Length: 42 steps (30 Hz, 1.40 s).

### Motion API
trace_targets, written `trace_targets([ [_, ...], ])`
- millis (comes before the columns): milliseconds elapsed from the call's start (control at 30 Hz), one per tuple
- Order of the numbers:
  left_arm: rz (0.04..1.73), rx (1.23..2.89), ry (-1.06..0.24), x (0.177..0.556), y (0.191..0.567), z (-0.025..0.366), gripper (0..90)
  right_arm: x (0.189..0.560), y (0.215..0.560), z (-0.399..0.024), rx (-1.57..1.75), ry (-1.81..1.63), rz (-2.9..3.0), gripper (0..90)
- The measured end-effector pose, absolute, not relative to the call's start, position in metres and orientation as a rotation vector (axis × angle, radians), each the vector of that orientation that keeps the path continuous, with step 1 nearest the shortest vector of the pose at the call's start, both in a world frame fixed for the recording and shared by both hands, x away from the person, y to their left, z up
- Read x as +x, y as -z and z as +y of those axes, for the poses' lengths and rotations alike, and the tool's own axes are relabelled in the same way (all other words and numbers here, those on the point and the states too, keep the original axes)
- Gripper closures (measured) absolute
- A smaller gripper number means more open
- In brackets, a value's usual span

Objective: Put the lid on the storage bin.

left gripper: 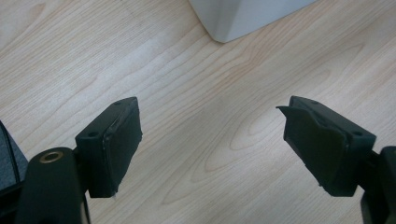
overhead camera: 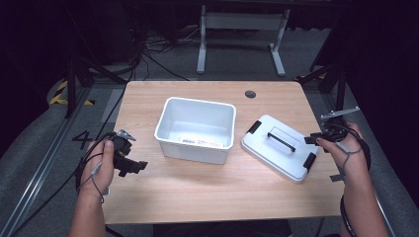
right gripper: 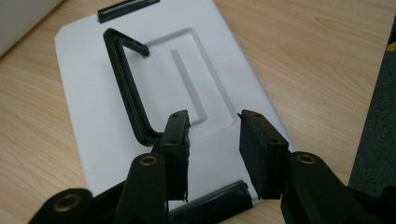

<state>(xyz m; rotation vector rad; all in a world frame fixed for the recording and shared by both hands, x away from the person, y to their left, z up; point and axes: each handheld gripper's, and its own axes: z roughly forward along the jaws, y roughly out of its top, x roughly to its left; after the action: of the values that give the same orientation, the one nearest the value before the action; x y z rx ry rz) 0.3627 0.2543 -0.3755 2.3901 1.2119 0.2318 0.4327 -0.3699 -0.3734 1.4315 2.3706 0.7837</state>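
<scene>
- Lid (overhead camera: pixel 279 146) lies flat on the table (overhead camera: pixel 197 192), just to the right of the white bin (overhead camera: pixel 196 129) and apart from it, turned at a slant, its black handle (overhead camera: pixel 281 138) folded upright along the middle.
- My right gripper (overhead camera: pixel 316 140) hangs at the lid's near right edge. In the right gripper view its jaws are parted to a moderate gap with nothing between them, poised above the lid's white top (right gripper: pixel 177 74) near the closest corner of the handle (right gripper: pixel 126 79).
- My left gripper (overhead camera: pixel 134 166) rests low over bare wood to the left of the bin. Its jaws are spread wide and empty, with only the bin's corner (left gripper: pixel 243 18) ahead of them.
- As I judge it, the step in hand is taking hold of the lid by its handle so it can go onto the bin.
- To do it well, I should line the right jaws up across the handle's long bar, not at its bent corner, so the lid hangs level when lifted.
- The end clip (right gripper: pixel 210 200) beside my jaws is a poor hold; I would steer past it.
- Closing squarely and lifting straight up should keep the lid from swinging.
- The left gripper could steady the bin's wall while the lid comes over.
</scene>
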Motion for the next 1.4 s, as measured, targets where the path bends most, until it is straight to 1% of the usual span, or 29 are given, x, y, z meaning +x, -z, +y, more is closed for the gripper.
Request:
trace_targets([
  [167, 1.185, 2.39, -0.212, 0.36, 0.374, 0.251, 19.6, 0.432, 0.37, -0.363, 1.389, -0.866, 2.348, 58.2],
  [567, 1.152, 2.4, -0.208, 0.357, 0.373, 0.249, 19.6, 0.43, 0.363, -0.34, 1.25, -0.946, 2.396, 55.8],
  [800, 1.122, 2.423, -0.195, 0.357, 0.371, 0.245, 19.6, 0.426, 0.362, -0.326, 1.205, -0.956, 2.45, 51.2],
  [1033, 1.114, 2.43, -0.188, 0.357, 0.371, 0.245, 19.6, 0.429, 0.37, -0.315, 1.168, -0.987, 2.528, 51.0],
  [1200, 1.109, 2.439, -0.181, 0.357, 0.372, 0.243, 19.6, 0.434, 0.384, -0.302, 1.113, -0.933, 2.578, 46.9],
  [1400, 1.094, 2.464, -0.161, 0.359, 0.376, 0.238, 19.6, 0.442, 0.4, -0.298, 1.12, -0.872, 2.589, 46.5],
])
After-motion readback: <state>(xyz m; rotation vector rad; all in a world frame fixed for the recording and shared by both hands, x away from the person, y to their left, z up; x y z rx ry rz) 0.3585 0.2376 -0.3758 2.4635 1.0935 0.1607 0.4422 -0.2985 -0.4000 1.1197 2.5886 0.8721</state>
